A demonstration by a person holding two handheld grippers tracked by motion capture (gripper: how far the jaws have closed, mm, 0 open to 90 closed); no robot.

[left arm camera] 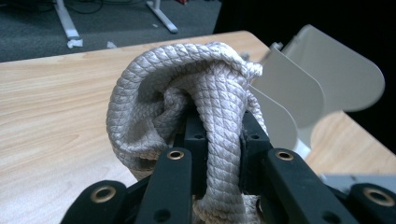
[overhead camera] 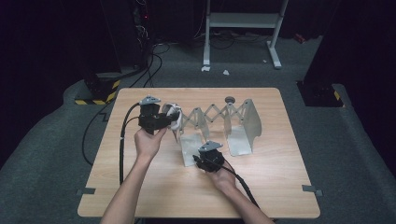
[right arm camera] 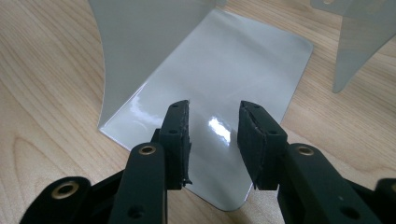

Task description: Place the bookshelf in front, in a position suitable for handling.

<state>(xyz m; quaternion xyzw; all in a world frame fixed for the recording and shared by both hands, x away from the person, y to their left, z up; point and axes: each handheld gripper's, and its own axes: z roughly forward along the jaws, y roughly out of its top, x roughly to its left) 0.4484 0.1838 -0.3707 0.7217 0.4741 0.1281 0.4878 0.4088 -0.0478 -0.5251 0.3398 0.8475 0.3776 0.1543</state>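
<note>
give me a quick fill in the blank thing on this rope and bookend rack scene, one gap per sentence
1. The left gripper is shut on a bundle of pale ____.
2. The jaws of the right gripper stand apart over the glossy grey ____ of the rack's nearest bookend plate.
3. The expanding bookend rack stands on a ____ table.

Missing words: rope; base; wooden
</note>
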